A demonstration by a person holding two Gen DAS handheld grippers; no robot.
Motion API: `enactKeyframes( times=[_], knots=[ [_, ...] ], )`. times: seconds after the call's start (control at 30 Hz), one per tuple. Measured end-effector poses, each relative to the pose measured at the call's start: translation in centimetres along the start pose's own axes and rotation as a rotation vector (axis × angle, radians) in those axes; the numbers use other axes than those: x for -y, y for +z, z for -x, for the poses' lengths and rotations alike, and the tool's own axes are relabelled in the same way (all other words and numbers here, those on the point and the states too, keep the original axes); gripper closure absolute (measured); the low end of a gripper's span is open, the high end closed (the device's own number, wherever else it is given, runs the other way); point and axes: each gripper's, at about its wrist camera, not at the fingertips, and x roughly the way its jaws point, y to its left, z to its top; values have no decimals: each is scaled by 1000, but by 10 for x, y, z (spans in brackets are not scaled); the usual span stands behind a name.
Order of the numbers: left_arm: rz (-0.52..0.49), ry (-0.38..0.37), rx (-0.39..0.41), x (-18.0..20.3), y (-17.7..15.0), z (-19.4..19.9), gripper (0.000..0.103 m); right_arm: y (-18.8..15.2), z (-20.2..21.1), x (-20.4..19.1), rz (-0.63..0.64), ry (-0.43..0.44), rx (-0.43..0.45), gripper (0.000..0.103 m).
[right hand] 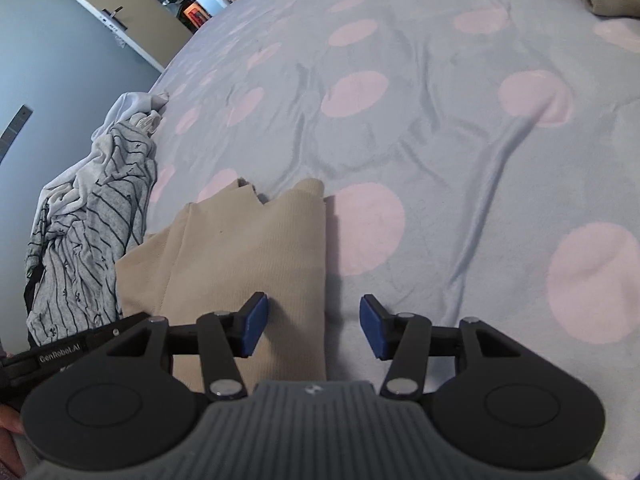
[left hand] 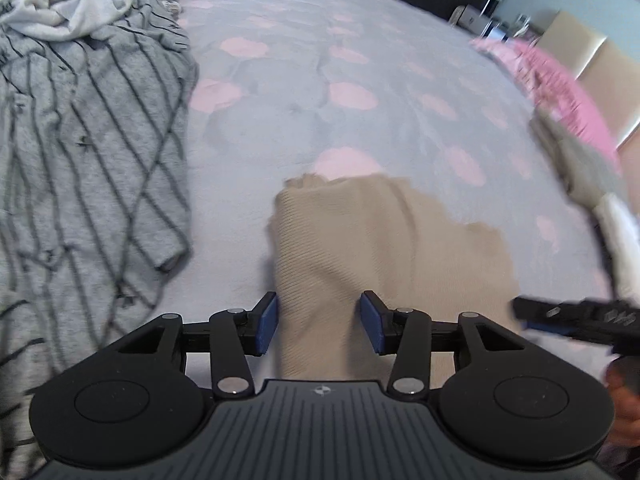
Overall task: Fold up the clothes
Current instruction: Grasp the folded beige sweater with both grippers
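The beige garment (left hand: 384,248) lies folded on the bed (left hand: 320,80), beside a striped grey garment (left hand: 88,152). Both the left tongs (left hand: 319,322) and the right tongs (right hand: 313,327) hang open above it, gripping nothing.

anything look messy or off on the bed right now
The far edge of the beige garment is uneven, its two layers not lined up. The grey striped garment lies crumpled with a white one, unfolded. Nothing looks damaged.
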Motion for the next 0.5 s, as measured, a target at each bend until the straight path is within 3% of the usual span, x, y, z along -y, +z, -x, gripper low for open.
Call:
enactKeyframes(
  times=[0.07,0.23,0.3,0.5],
  knots=[
    [21,-28,-1,-2,3,-3,54,1,-3,-1,3,11,-9,48],
    [97,-18,-74,-15,6,-24,49,0,-11,3,-9,26,-31,47],
    [135,-29,-98,-22,6,-31,44,1,-15,6,-22,36,-46,44],
    [177,-60,-123,-28,9,-41,43,3,-27,5,-27,58,-73,36]
  ],
)
